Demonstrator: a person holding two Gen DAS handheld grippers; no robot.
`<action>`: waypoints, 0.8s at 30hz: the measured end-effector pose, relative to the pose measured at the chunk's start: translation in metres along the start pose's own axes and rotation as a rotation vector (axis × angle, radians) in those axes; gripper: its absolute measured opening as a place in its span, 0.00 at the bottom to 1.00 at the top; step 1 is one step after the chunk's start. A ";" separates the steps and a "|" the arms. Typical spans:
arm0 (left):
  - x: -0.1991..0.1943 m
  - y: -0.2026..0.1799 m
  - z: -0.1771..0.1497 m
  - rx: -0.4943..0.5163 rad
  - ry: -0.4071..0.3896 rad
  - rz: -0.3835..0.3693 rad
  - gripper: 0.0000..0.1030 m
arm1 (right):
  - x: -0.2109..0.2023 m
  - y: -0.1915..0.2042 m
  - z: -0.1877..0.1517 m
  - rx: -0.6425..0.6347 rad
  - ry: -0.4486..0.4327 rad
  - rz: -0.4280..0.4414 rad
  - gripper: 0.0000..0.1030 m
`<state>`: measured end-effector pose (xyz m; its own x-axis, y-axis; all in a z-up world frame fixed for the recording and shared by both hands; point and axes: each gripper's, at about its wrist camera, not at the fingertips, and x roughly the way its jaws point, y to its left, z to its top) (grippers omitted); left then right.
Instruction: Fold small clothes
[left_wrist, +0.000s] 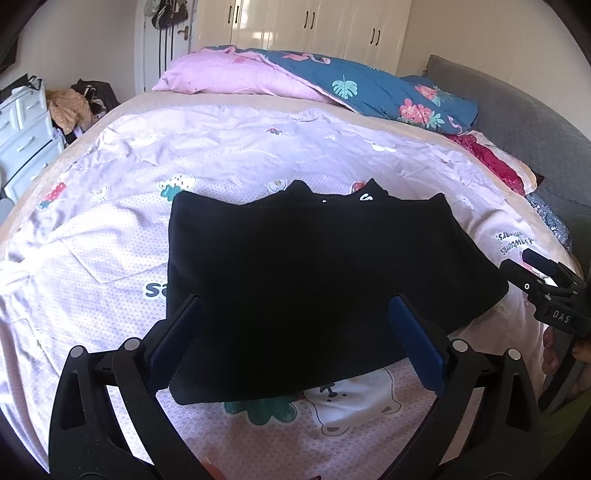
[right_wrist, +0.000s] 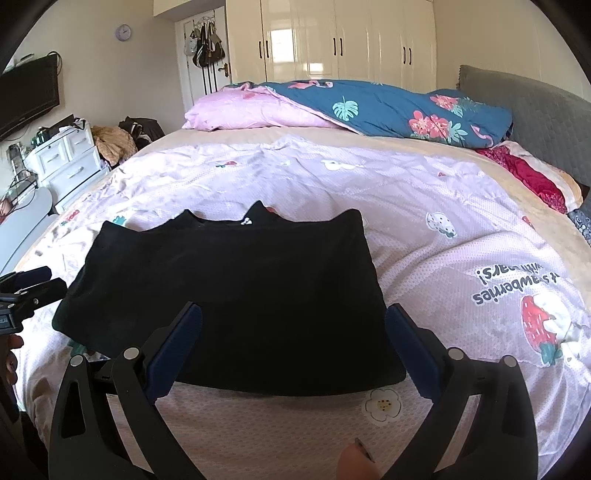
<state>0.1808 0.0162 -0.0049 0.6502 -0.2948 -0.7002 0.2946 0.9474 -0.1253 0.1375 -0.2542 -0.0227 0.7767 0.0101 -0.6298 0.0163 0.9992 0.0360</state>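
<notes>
Nearest each lens are the blue pads (left_wrist: 173, 343) of its own gripper, spread wide and grasping nothing. The left gripper (left_wrist: 295, 347) and the right gripper (right_wrist: 293, 347) both hover over the near hem of the black garment (left_wrist: 306, 277), which lies flat on the sheet (left_wrist: 110, 236) straight ahead of the fingers, its long axis running crosswise to them, its two small peaks at the far edge. The left gripper stands over the garment's left half, the right over its right half, so each seems about equally near; the coming fold likely turns on taking that near edge and carrying it away toward the peaks. In the left view the right gripper shows just beside the garment's right corner, and its body reads "DAS", the rest cut off. The sheet right of the garment carries upside-down print, "strawberries" legible, the other words unclear; left of the garment "sa" shows, the remainder hidden. White marks on the garment's far edge are too small to read.
</notes>
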 end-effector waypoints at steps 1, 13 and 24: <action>-0.002 0.000 0.001 -0.002 -0.004 0.002 0.91 | -0.002 0.002 0.001 -0.004 -0.003 0.000 0.96; -0.018 0.010 0.005 -0.025 -0.037 0.030 0.91 | -0.018 0.029 0.010 -0.044 -0.055 0.023 0.96; -0.021 0.031 0.007 -0.048 -0.045 0.082 0.91 | -0.020 0.062 0.010 -0.114 -0.064 0.066 0.96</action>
<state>0.1806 0.0511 0.0108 0.7017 -0.2206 -0.6774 0.2058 0.9731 -0.1037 0.1295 -0.1930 0.0001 0.8121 0.0773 -0.5783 -0.1050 0.9944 -0.0146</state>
